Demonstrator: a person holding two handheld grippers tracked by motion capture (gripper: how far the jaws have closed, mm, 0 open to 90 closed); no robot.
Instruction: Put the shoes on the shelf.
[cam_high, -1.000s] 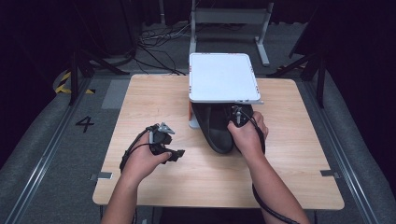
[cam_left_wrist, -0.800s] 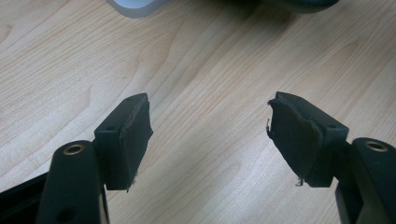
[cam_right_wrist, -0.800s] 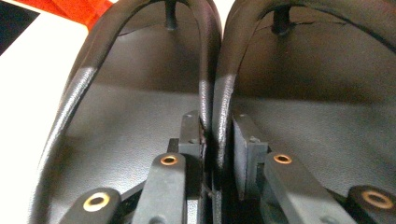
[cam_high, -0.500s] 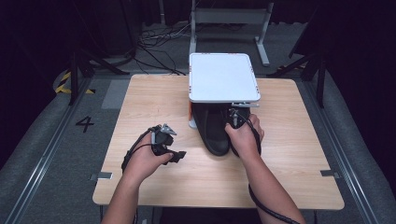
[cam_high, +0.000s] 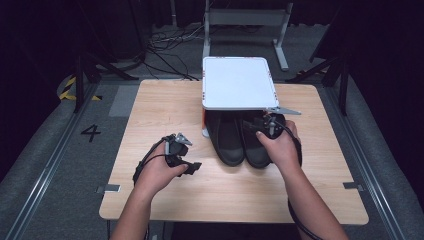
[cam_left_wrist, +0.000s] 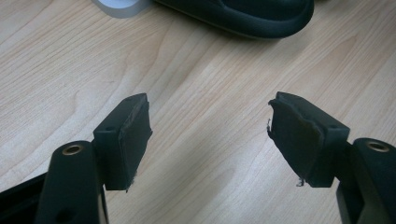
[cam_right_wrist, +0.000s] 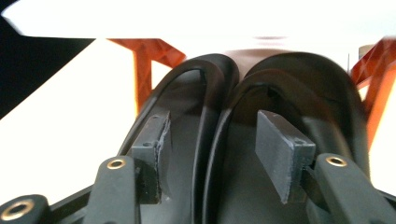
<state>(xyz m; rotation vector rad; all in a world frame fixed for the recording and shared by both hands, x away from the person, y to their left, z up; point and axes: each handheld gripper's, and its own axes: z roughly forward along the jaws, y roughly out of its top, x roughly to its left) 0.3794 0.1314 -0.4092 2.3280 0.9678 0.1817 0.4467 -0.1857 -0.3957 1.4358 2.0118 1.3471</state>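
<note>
Reaching right gripper (cam_right_wrist: 210, 154) into shoes (cam_high: 240, 137) near table's (cam_high: 160, 100) far edge, jaws open astride touching inner walls. Left gripper (cam_left_wrist: 210, 135) open, empty. Shoes look bendy, light; pinch both walls.

Overhead light fell evenly on the tabletop (cam_high: 165, 107); the surrounding floor (cam_high: 60, 165) stayed dim. High view was soft, slightly grainy. Right gripper view was badly overexposed: background blown white, shoes (cam_right_wrist: 224, 140) perhaps motion-blurred along their rims. Left gripper view was sharp, with soft shadows under the left tool (cam_left_wrist: 208, 135).
</note>
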